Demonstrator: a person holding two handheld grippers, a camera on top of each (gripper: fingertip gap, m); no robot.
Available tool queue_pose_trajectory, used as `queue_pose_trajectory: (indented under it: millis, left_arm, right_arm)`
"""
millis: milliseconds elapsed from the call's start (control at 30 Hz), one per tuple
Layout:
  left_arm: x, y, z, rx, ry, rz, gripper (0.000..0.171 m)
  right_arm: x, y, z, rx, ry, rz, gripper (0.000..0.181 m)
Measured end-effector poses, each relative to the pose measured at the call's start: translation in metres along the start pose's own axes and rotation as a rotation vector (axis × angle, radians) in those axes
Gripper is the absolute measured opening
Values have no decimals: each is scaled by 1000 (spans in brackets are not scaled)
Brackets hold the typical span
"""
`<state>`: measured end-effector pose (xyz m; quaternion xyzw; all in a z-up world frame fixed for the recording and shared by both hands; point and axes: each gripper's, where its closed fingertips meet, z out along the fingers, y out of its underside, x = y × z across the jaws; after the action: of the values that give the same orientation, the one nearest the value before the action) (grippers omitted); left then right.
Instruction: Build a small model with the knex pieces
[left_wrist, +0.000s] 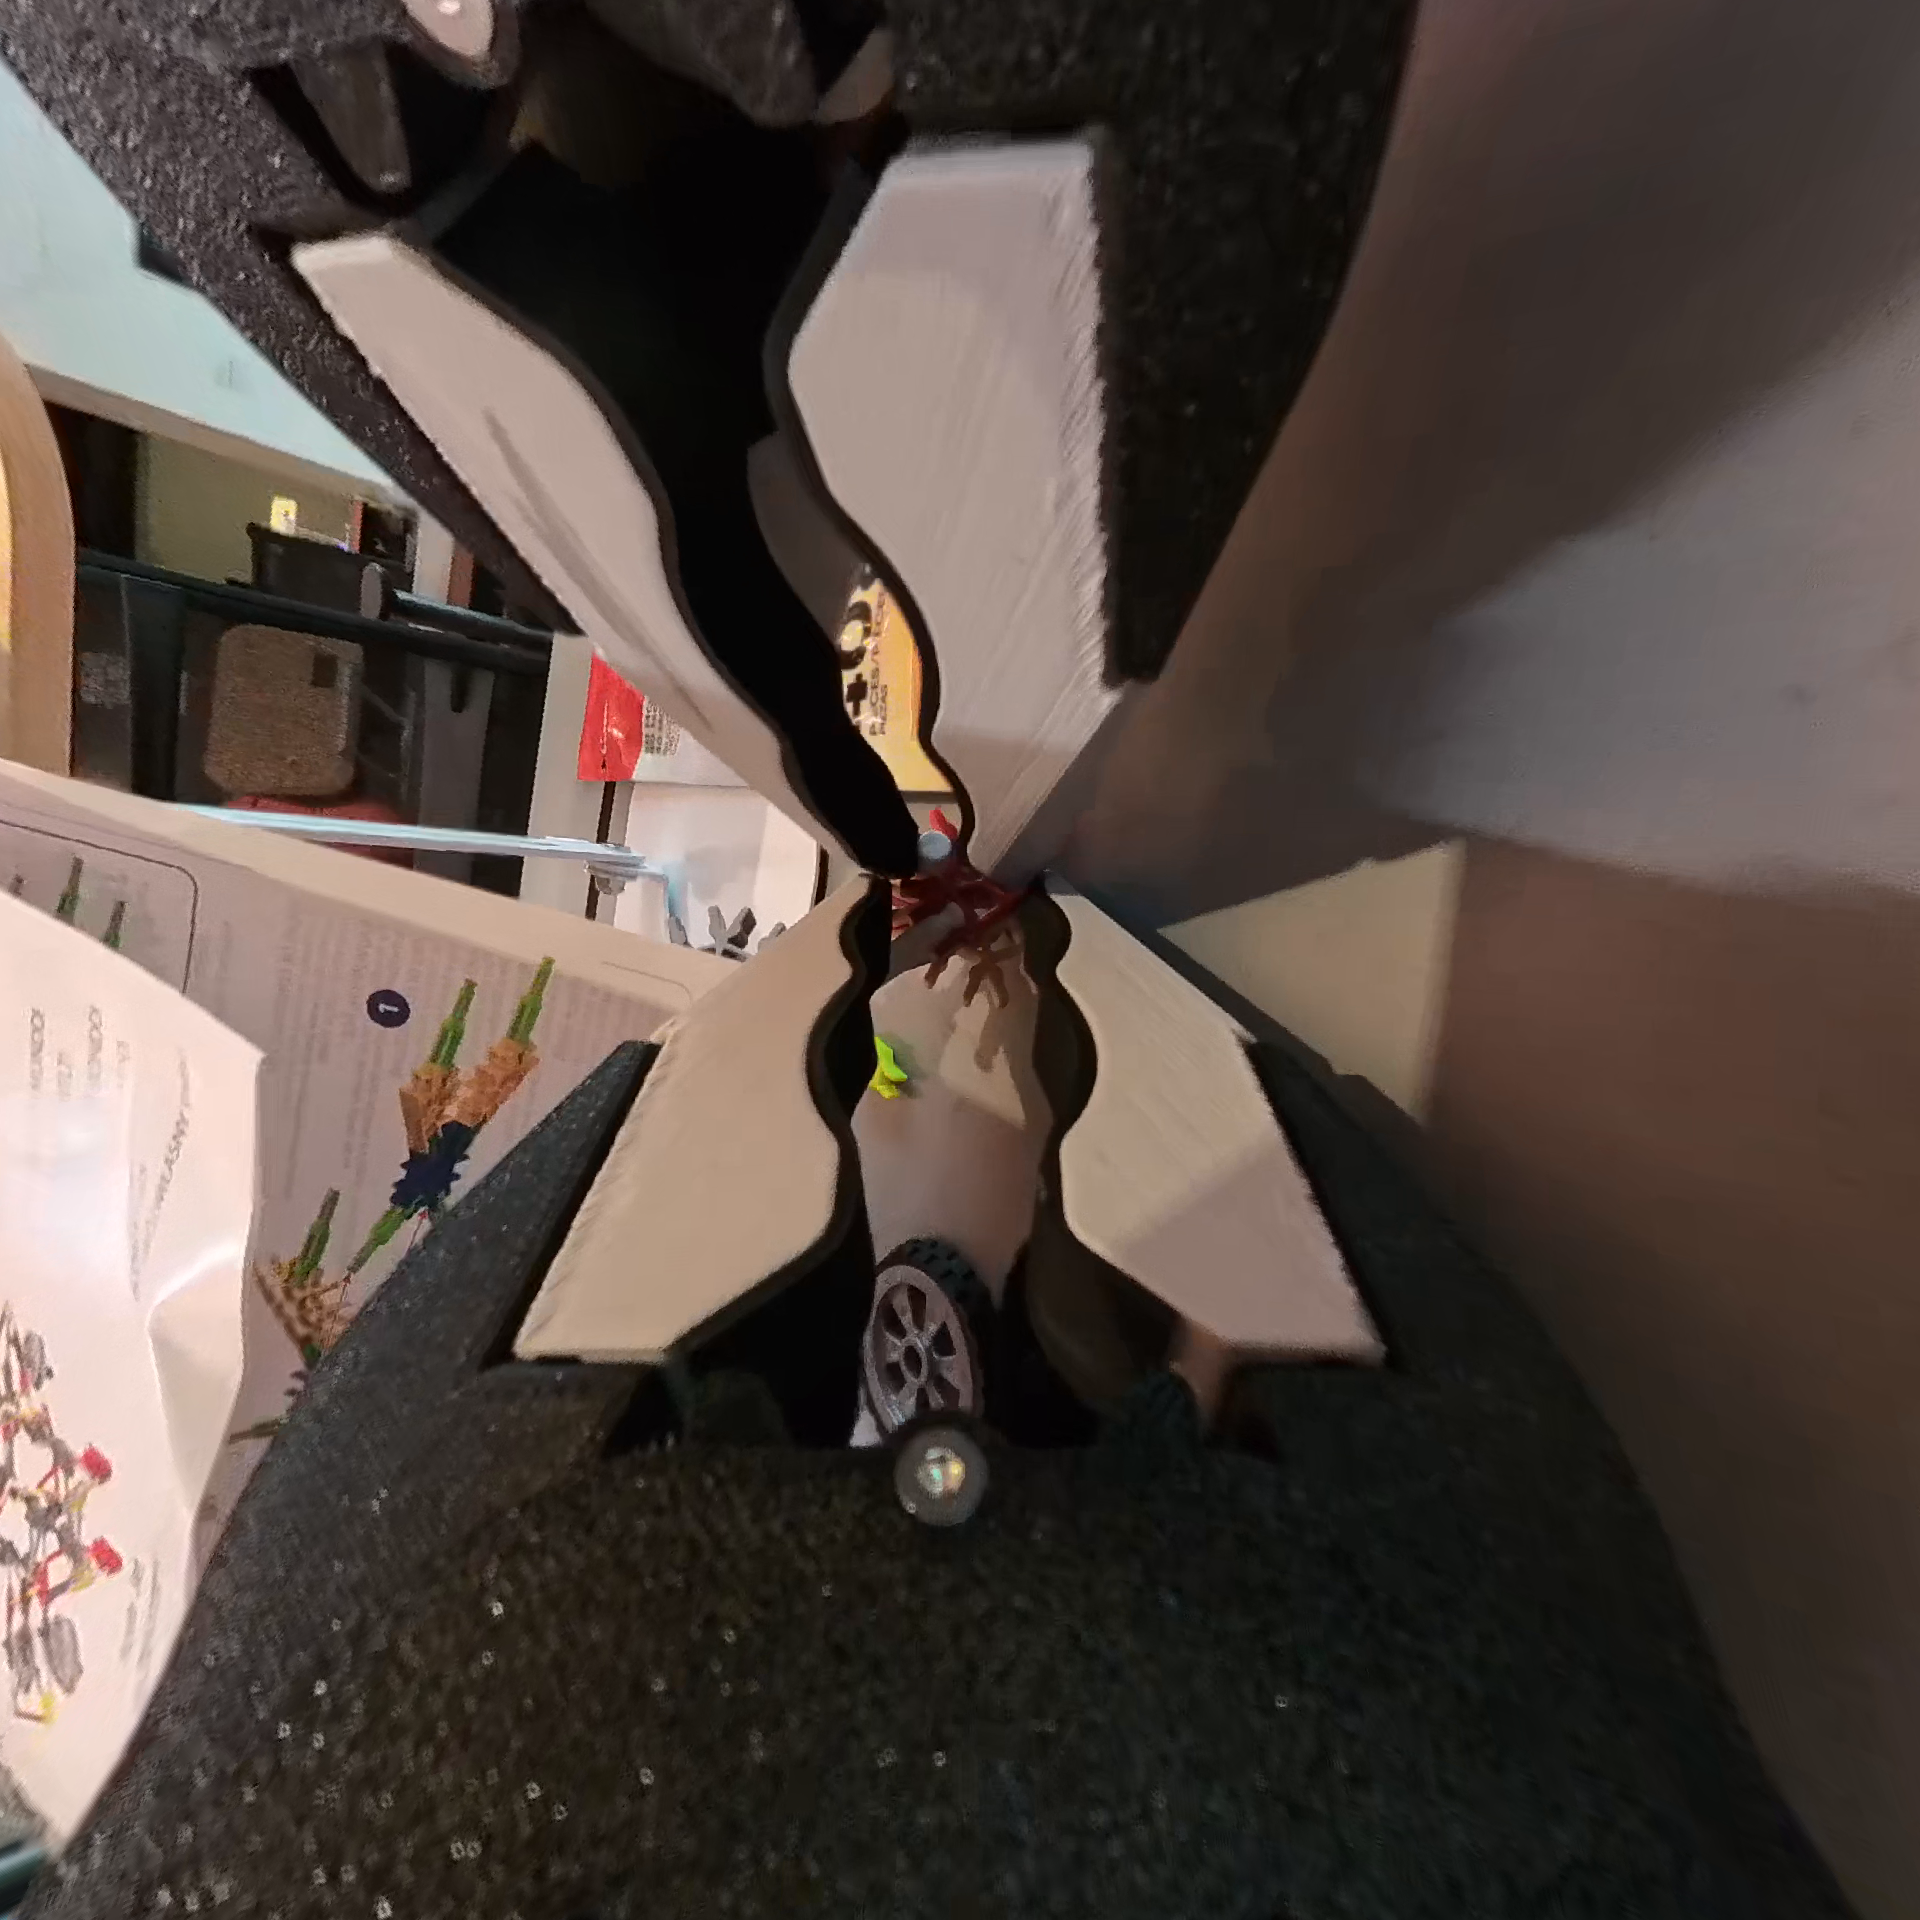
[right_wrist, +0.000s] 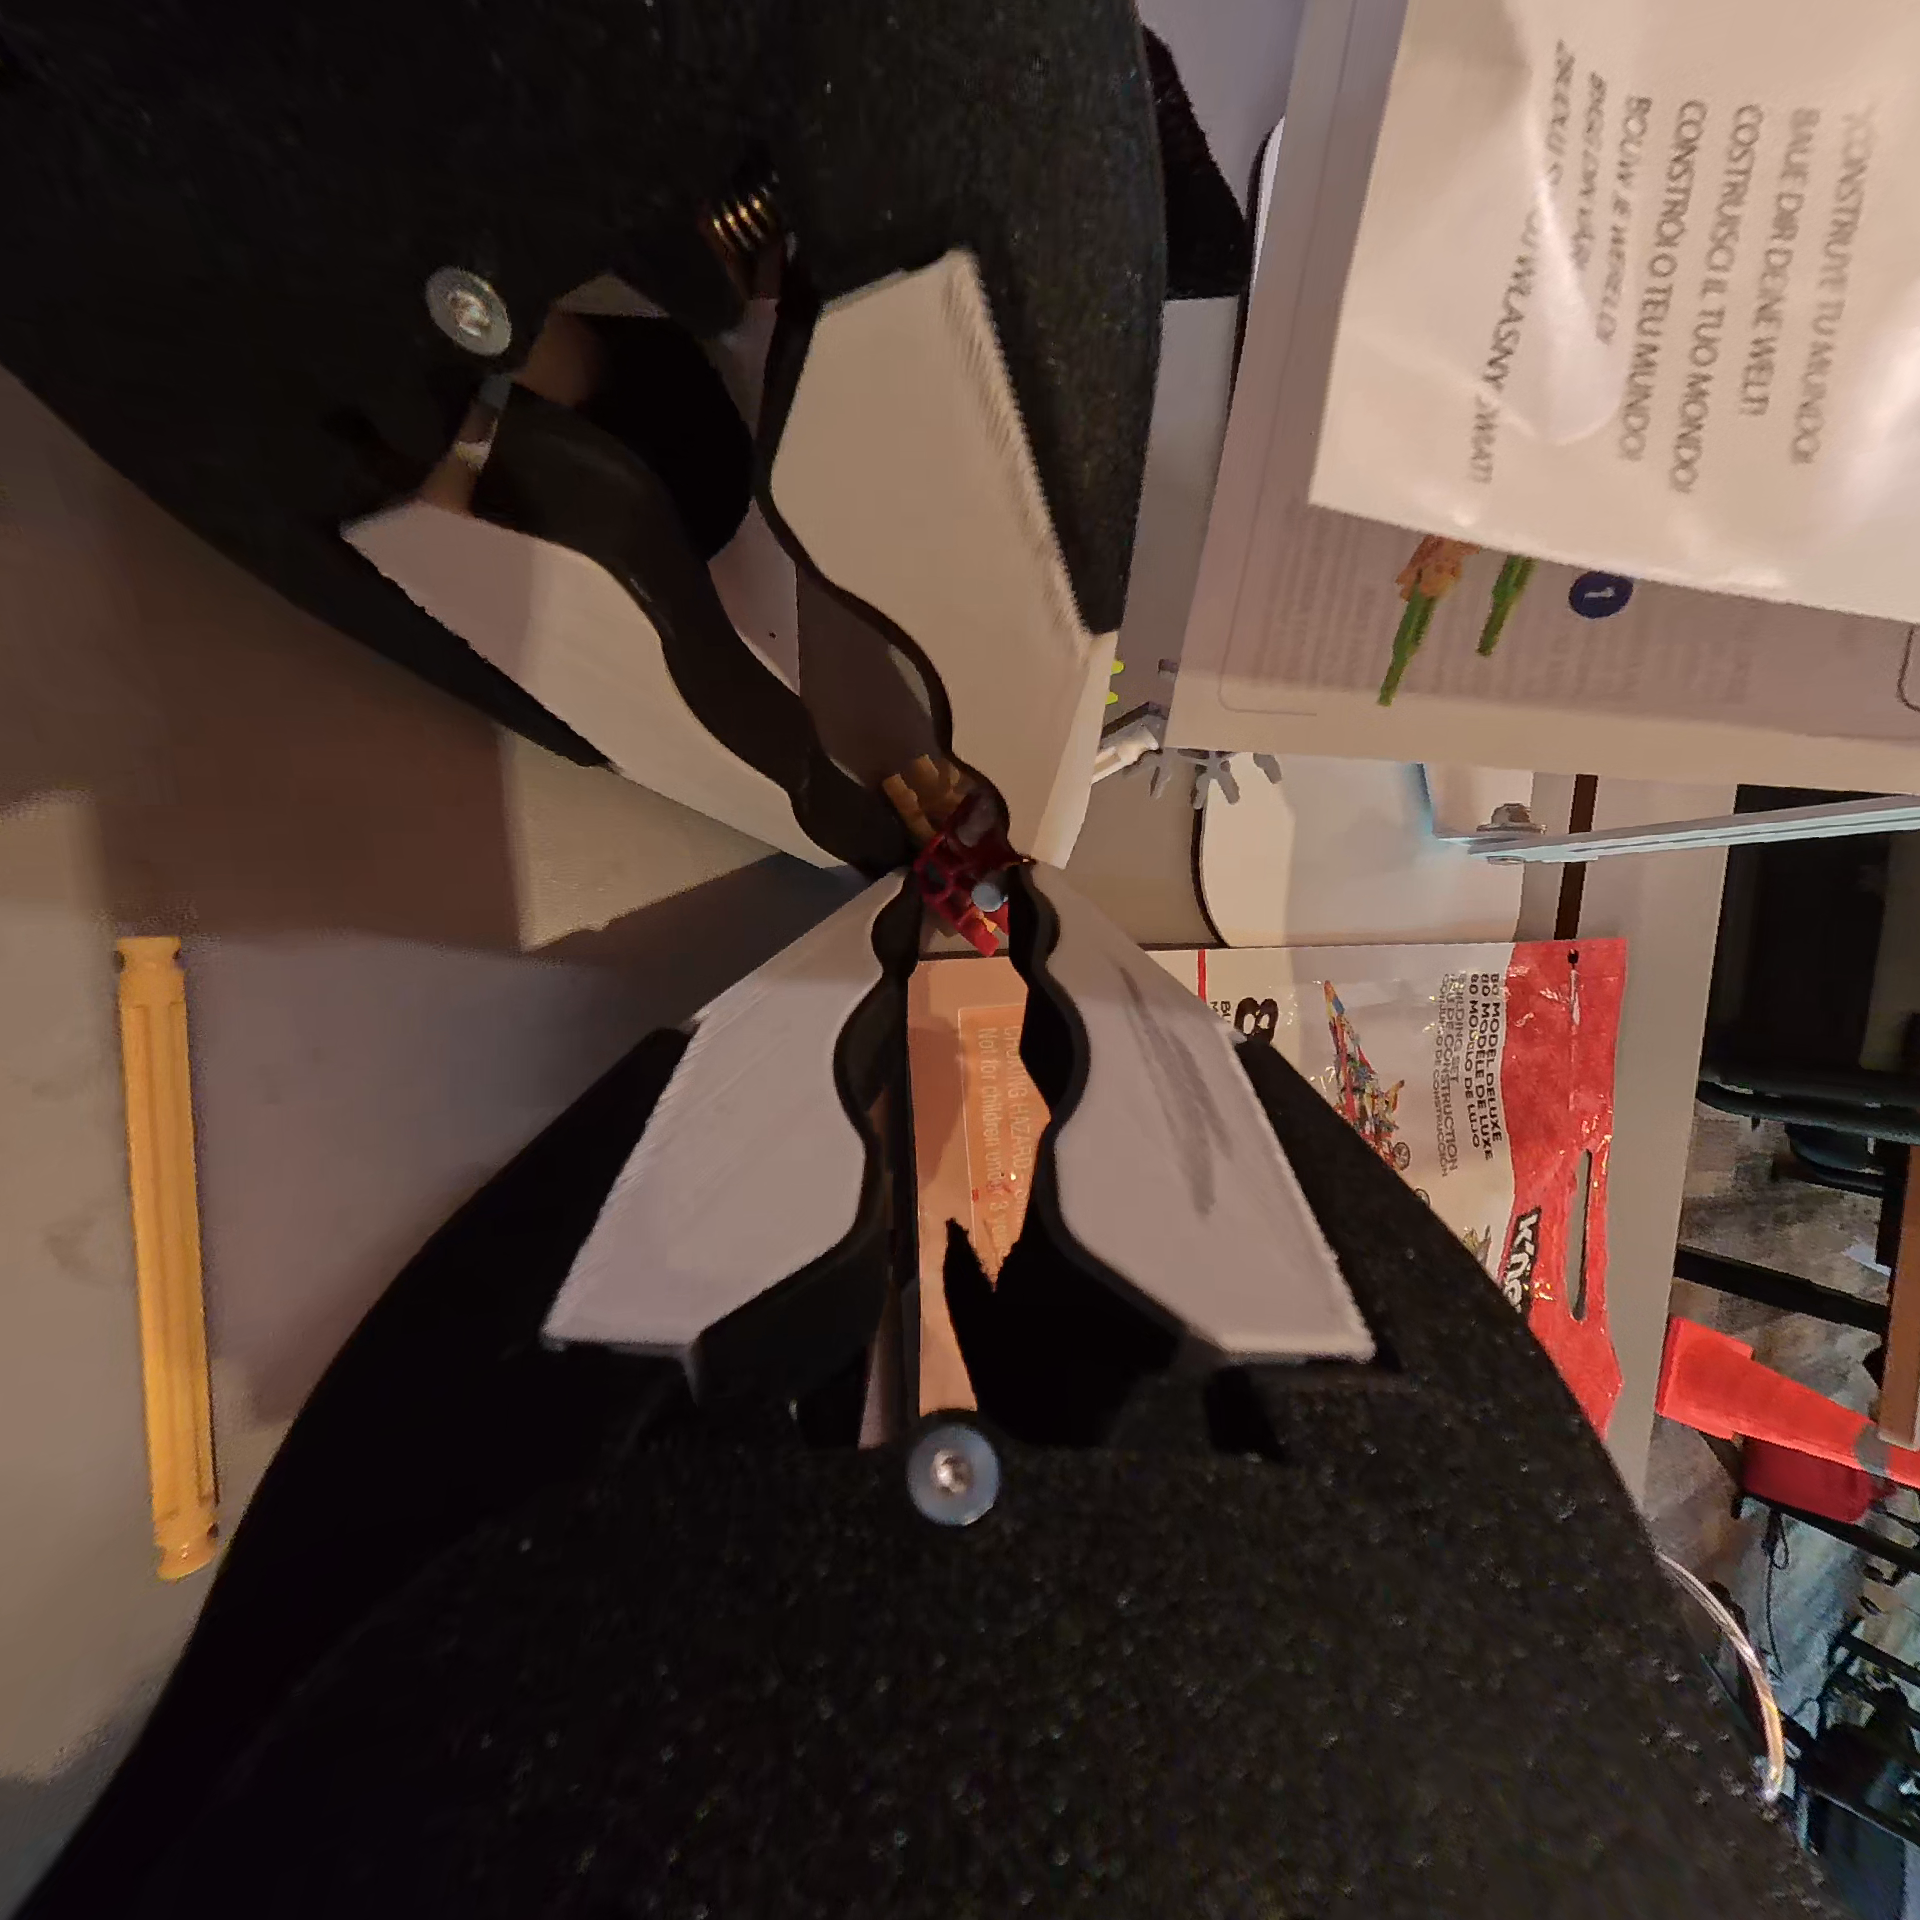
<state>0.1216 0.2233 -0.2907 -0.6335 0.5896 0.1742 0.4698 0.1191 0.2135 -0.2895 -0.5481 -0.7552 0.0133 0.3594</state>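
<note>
Left gripper (left_wrist: 951, 894) and right gripper (right_wrist: 956, 888) meet tip to tip, both clamped on one red connector (left_wrist: 954, 902). Yellow rod (right_wrist: 166, 1257) lies on the table (right_wrist: 312, 831), well apart.

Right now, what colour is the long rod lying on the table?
Pale yellow rod, clearest in the right wrist view.

**A:** What is held where the two tools meet?

**B:** A small red plastic connector (left_wrist: 956, 904), a toy building piece with open lattice slots. It is pinched at the tips of the left gripper (left_wrist: 961, 883), raised off the desk (left_wrist: 1662, 727).

**A:** And the other tool?

**B:** The right gripper (right_wrist: 961, 883) meets it tip to tip, closed on a short grey rod (right_wrist: 987, 894) touching the connector. Whether the rod is seated in a slot cannot be told.
</note>
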Motion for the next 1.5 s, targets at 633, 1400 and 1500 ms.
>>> queue_pose_trajectory:
  millis: [633,1400,1500]
  left_arm:
    - [23,-11,-25,144,184,33,26]
    - [40,-24,-43,275,165,235,25]
    - [40,-25,-43,285,170,233,25]
  right_arm:
    - [-25,-10,-21,152,-221,95,8]
    - [-48,-13,-39,245,-549,344,7]
    - [-48,-13,-39,264,-582,388,7]
